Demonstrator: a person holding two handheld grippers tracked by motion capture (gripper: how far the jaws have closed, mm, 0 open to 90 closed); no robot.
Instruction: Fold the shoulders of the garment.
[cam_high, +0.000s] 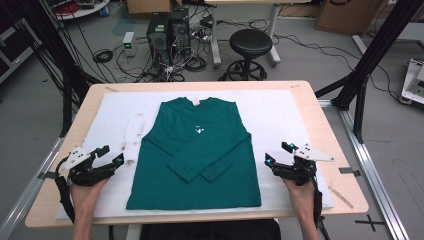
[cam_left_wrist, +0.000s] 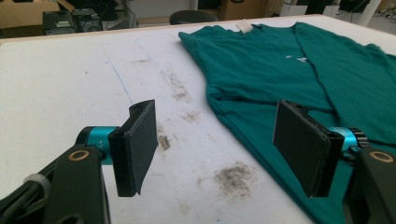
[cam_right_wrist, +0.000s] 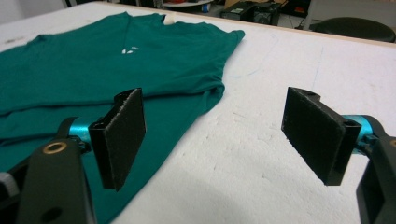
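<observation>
— Where does our green shirt (cam_high: 197, 152) lie?

— Flat in the middle of the white mat (cam_high: 280, 115), collar toward the far edge of the table (cam_high: 320, 130), both long sleeves folded in across the front so the cuffs meet low on the chest. The hem runs along the near edge of the mat.

— And the tongs?

— We hold the left gripper (cam_high: 111, 156) just off the shirt's left side and the right gripper (cam_high: 278, 153) just off its right side, each over bare mat. Both stand wide open with nothing between the pads, and neither touches cloth.

— What could go wrong from here?

— We judge the next move to be a pinch on each side edge for a fold. If one jaw goes in shallow it may catch only the top layer, and the shirt would peel apart instead of folding as one. If our two hands lift unevenly, the crossed sleeves could slide out of place. The mat is rough, so a dragged pad may snag it.

— Does any view add something?

— The left gripper view shows dark smudges (cam_left_wrist: 236, 177) on the mat beside the shirt's edge (cam_left_wrist: 243, 135), much clearer than from above. The right gripper view shows the shoulder seam curling (cam_right_wrist: 212, 88) slightly off the mat. The high view alone gives us the stool (cam_high: 250, 45) and computer towers (cam_high: 167, 30) on the floor beyond.
</observation>
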